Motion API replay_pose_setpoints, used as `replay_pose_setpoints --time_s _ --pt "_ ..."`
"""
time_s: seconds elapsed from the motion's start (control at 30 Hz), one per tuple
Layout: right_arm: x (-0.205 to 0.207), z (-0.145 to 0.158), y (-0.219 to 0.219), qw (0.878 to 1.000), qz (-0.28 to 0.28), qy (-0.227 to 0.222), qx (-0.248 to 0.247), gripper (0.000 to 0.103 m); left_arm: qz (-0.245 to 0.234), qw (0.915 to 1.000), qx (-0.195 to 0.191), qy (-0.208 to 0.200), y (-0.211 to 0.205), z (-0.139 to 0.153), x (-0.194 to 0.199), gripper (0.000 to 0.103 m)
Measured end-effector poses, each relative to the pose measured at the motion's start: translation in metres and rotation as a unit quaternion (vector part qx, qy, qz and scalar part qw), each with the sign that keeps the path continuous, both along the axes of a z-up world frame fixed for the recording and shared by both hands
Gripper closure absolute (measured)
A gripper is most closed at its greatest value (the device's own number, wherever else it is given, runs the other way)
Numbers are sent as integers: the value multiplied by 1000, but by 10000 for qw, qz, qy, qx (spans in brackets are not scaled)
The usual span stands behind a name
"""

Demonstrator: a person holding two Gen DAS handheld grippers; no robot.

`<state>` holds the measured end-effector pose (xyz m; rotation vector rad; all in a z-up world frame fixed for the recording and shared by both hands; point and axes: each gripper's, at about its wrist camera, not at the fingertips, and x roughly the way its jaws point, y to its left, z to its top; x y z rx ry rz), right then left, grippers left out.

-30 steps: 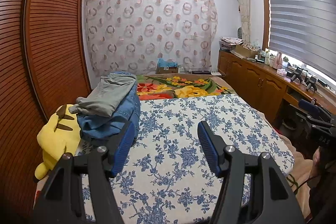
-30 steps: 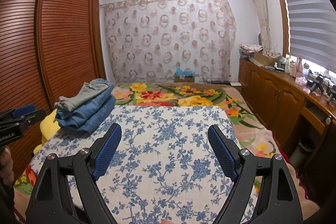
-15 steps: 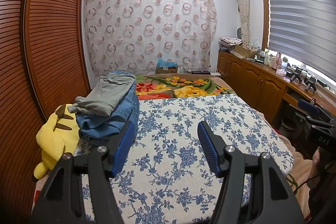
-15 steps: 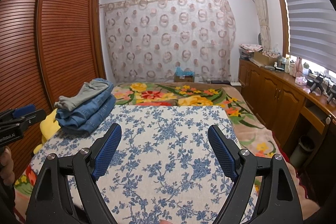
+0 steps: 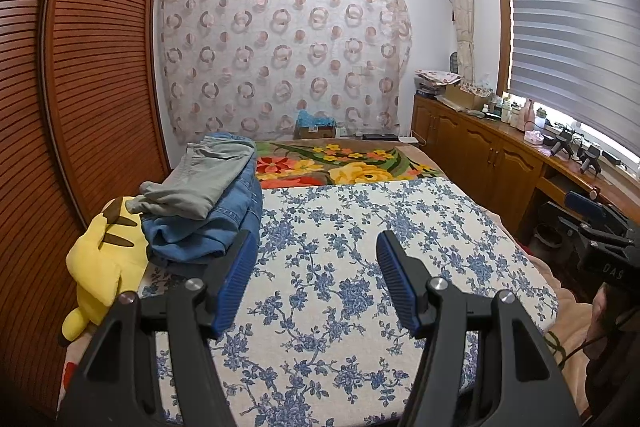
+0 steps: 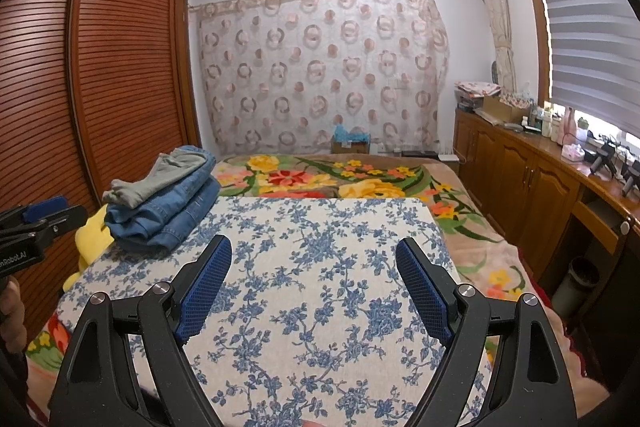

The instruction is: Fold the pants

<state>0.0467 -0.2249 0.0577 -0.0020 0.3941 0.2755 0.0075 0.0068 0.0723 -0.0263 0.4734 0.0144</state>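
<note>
A stack of pants lies at the left edge of the bed: grey pants [image 5: 204, 183] on top of blue jeans [image 5: 208, 231]. The same stack, grey pants [image 6: 160, 179] over jeans [image 6: 176, 211], shows in the right wrist view. My left gripper [image 5: 316, 247] is open and empty, just right of and in front of the stack, above the blue-flowered sheet [image 5: 360, 267]. My right gripper [image 6: 314, 247] is open and empty over the sheet [image 6: 320, 267], well right of the stack.
A yellow plush toy [image 5: 100, 259] lies left of the stack against the wooden wardrobe [image 5: 80, 87]. A flowered blanket [image 5: 344, 167] covers the bed's far end. Wooden cabinets [image 6: 528, 187] with clutter run along the right wall. The other gripper shows at the edges [image 5: 600, 227] [image 6: 36, 223].
The left wrist view has shifted slightly, the stack sitting a little closer to its left finger. The right gripper has barely moved. Both stay open.
</note>
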Motion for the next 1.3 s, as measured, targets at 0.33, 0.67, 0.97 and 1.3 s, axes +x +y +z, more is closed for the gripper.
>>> replay_pose_setpoints --time_s 0.33,0.67,0.97,1.3 --pt "0 -2 0 10000 -8 -3 -11 17 -14 10000 -9 -19 -3 0 -1 41" --pt "1 0 0 10000 -6 -1 -6 17 -15 10000 -9 -16 -4 0 -1 41" --pt "0 0 0 10000 -13 7 1 17 -9 10000 -11 -13 -3 0 0 41" --pt "1 0 -1 10000 -11 2 4 17 -13 10000 -19 -16 -2 0 0 41"
